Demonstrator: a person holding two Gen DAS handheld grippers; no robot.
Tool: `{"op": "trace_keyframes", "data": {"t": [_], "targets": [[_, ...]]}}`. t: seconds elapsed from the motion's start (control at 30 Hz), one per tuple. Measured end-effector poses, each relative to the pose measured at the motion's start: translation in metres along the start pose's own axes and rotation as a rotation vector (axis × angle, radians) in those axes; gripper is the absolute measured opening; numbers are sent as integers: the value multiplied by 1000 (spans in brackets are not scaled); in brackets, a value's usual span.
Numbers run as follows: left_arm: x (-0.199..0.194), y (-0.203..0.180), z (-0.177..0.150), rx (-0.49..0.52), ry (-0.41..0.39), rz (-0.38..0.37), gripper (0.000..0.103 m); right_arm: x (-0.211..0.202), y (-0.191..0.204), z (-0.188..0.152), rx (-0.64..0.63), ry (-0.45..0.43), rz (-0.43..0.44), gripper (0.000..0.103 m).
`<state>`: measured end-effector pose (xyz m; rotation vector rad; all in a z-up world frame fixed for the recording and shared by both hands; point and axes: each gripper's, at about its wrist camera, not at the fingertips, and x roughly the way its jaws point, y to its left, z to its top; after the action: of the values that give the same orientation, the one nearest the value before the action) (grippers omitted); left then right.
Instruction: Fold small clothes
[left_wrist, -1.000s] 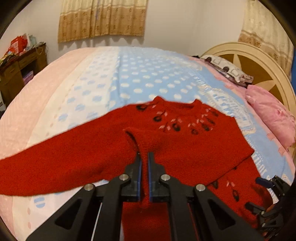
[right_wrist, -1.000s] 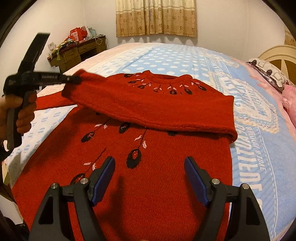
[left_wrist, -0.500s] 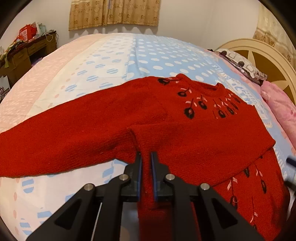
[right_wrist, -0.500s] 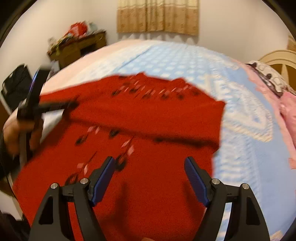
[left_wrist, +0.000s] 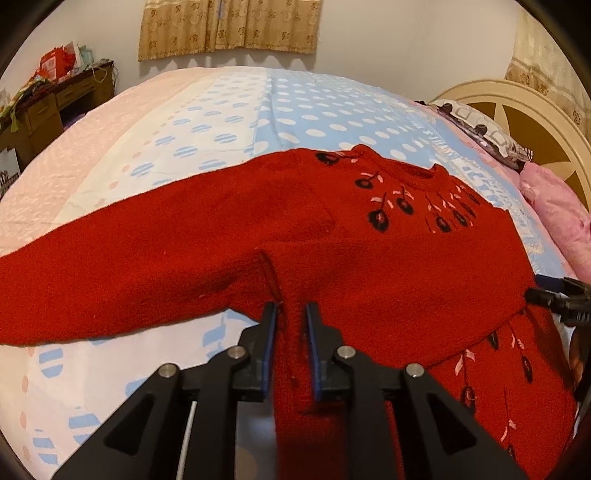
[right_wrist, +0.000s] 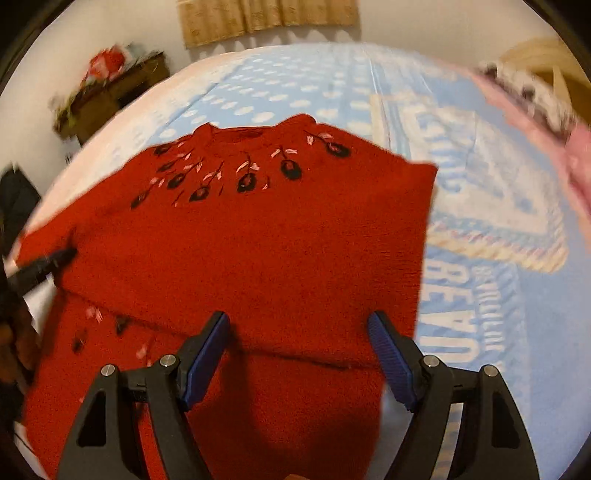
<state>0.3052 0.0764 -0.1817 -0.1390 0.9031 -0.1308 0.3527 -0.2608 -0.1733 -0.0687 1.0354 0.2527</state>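
Note:
A red knitted sweater (left_wrist: 369, 266) with black and pink embroidery lies on the bed. One sleeve is folded across its chest and the other stretches out to the left. My left gripper (left_wrist: 290, 310) is low over the folded sleeve's cuff. Its jaws are opening, with the cuff lying slack between the pads. The blurred right wrist view shows the sweater (right_wrist: 258, 251) with my right gripper (right_wrist: 297, 321) wide open above the folded sleeve's lower edge, with nothing held. The left gripper's tip (right_wrist: 55, 262) shows at the sweater's left side, and the right gripper (left_wrist: 554, 299) shows at its right.
The bedcover (left_wrist: 295, 110) is blue, white and pink with dots. A cream headboard (left_wrist: 535, 122) and a pink pillow (left_wrist: 557, 206) are at the right. A cluttered wooden desk (left_wrist: 44, 107) stands by the far left wall, under a curtained window.
My left gripper sank, laying the sleeve flat on the chest, and its jaws parted from a tight pinch. My right gripper swept sideways toward the sweater's right edge, staying open.

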Motion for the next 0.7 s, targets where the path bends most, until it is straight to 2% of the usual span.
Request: {"op": "trace_keyframes", "data": {"t": [0.03,0.1,0.13,0.23,0.33,0.37,0.4,0.47,0.57,0.7], "targets": [[-1,1,0,-7,-1,-2,25,-9,7,1,-13,-6,-36,78],[-2,3,0,-20,-4,15,53,-22,17,7,-18,-34,-16,78],[-1,5,-1,-31,-4,22,57,-27,27,12,-30,-44,7,78],[2,8,-2,-49,5,15,57,-21,51,20,-65,-37,6,78],[-2,10,-3,-67,-1,13,58,15,69,15,-91,80,-1,78],[-3,13,-4,-77,0,11,58,23,74,10,-95,93,-31,79],[-7,16,-7,-91,-5,1,60,20,78,7,-101,64,-52,79],[-12,21,-10,-105,-7,-7,63,11,86,6,-121,64,-87,79],[-21,28,-14,-126,-16,-19,66,-1,104,12,-139,52,-43,79],[-34,34,-18,-123,-34,-1,66,-2,135,23,-197,-6,0,79]]}}
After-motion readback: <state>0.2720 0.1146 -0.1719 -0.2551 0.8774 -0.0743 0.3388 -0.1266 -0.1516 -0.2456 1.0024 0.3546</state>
